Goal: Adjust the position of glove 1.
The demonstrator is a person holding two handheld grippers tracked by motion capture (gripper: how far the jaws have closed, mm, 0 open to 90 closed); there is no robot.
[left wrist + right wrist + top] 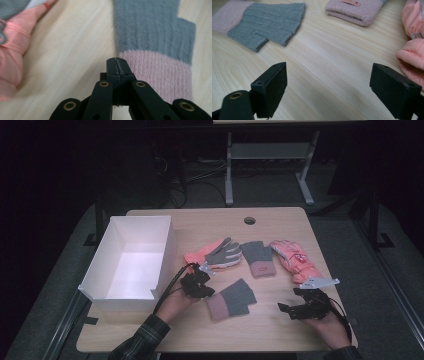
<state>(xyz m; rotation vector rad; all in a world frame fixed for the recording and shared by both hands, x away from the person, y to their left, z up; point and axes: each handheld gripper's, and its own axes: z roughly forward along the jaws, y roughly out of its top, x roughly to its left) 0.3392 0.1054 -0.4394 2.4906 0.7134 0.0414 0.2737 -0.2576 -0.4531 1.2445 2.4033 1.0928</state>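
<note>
high view is showing a white box (131,260) standing open at the nine o'clock side of the bench (280,330), likely waiting to take the gloves, none of which is lying in it yet. just to its right the left gripper (203,270) is hovering with its jaws pressed together on nothing, its tips sitting beside the pink cuff of the near knit glove (231,298), which is lying flat toward six o'clock of the bench's middle; in the left gripper view that cuff (160,75) is just right of the closed tips, so the hand seems to be lining up for a pinch. toward twelve o'clock of it a grey-palmed work glove (220,254), a second knit glove (259,258) and a padded pink glove (295,260) are lying in a row, spread apart for single picks. at four o'clock the right gripper (295,307) is resting with jaws spread wide and empty, probably held ready.
</note>
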